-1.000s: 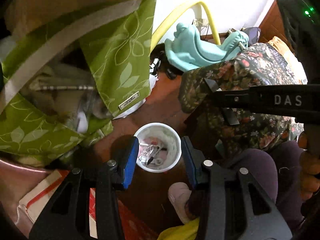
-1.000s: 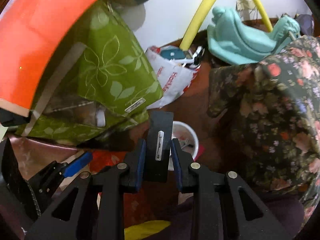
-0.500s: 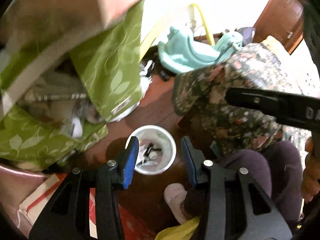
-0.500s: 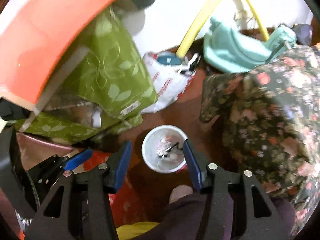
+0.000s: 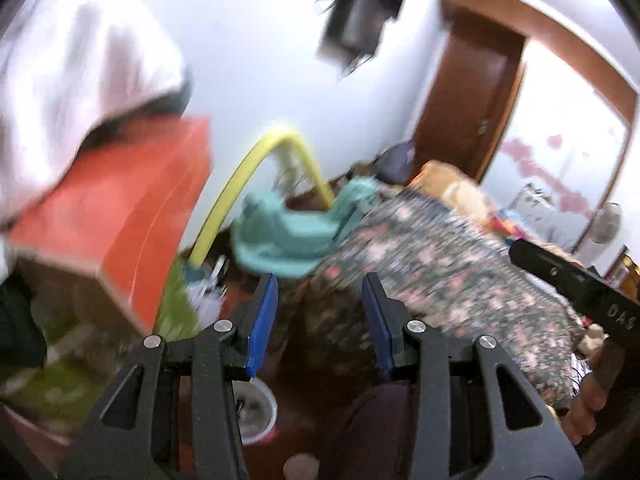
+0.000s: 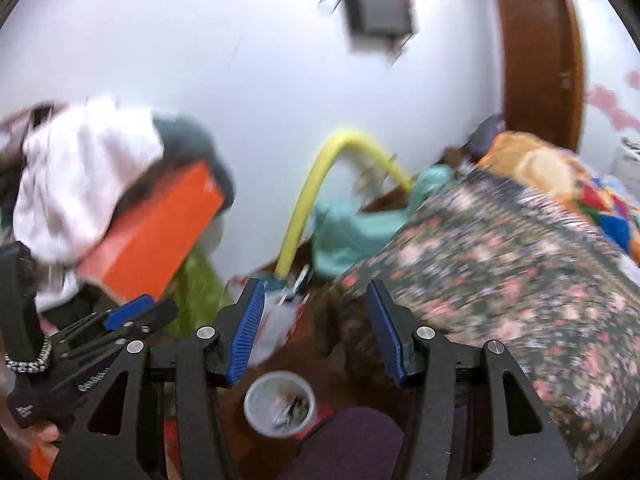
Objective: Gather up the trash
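Jaws of left gripper and right gripper gape empty above white cup.

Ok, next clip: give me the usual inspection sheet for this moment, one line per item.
Surface: brown floor, mostly covered.
Job's things: white cup on the floor, scraps inside.
Clutter: orange box, white cloth, green bag, teal toy, printed plastic bag.
Grippers: left tool open, empty; right tool open, empty.
Cables: yellow hose arching by the wall.
Surroundings: floral bedding, wooden door; frames blurred.
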### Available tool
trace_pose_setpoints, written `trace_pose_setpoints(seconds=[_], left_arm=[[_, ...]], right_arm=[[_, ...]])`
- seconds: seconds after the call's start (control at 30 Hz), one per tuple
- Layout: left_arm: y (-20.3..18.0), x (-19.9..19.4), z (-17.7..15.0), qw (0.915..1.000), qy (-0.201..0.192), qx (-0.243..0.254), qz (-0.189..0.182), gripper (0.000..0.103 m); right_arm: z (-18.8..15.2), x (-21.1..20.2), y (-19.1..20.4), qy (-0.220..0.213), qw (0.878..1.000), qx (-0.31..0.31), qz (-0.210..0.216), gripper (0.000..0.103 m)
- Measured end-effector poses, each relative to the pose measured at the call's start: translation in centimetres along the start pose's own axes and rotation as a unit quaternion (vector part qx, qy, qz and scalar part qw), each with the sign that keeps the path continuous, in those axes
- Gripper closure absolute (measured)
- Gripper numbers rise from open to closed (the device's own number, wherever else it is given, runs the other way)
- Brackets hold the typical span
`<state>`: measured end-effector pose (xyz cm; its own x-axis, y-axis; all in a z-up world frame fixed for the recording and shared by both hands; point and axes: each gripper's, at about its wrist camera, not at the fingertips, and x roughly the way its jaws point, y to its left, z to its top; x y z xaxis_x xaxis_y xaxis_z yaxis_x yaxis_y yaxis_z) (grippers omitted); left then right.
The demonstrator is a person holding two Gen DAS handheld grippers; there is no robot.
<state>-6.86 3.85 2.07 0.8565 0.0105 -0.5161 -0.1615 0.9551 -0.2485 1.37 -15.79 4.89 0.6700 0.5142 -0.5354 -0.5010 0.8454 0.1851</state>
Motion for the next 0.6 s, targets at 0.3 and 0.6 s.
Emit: trace_pose_setpoints(seconds=[0.3, 0.6], left_arm=[[-4.8, -4.3, 1.2, 0.9943, -0.058, 0.080, -0.041, 0.010], [-4.0, -4.1, 0.4, 0.9949, -0.059, 0.073, -0.038, 0.001]], right_arm=[[-0.4, -7.4, -0.5, -0.100, 0.991, 0.036, -0.081, 0.015], [-1.1, -7.0, -0.7, -0.092, 0.987, 0.044, -0.126, 0.000]])
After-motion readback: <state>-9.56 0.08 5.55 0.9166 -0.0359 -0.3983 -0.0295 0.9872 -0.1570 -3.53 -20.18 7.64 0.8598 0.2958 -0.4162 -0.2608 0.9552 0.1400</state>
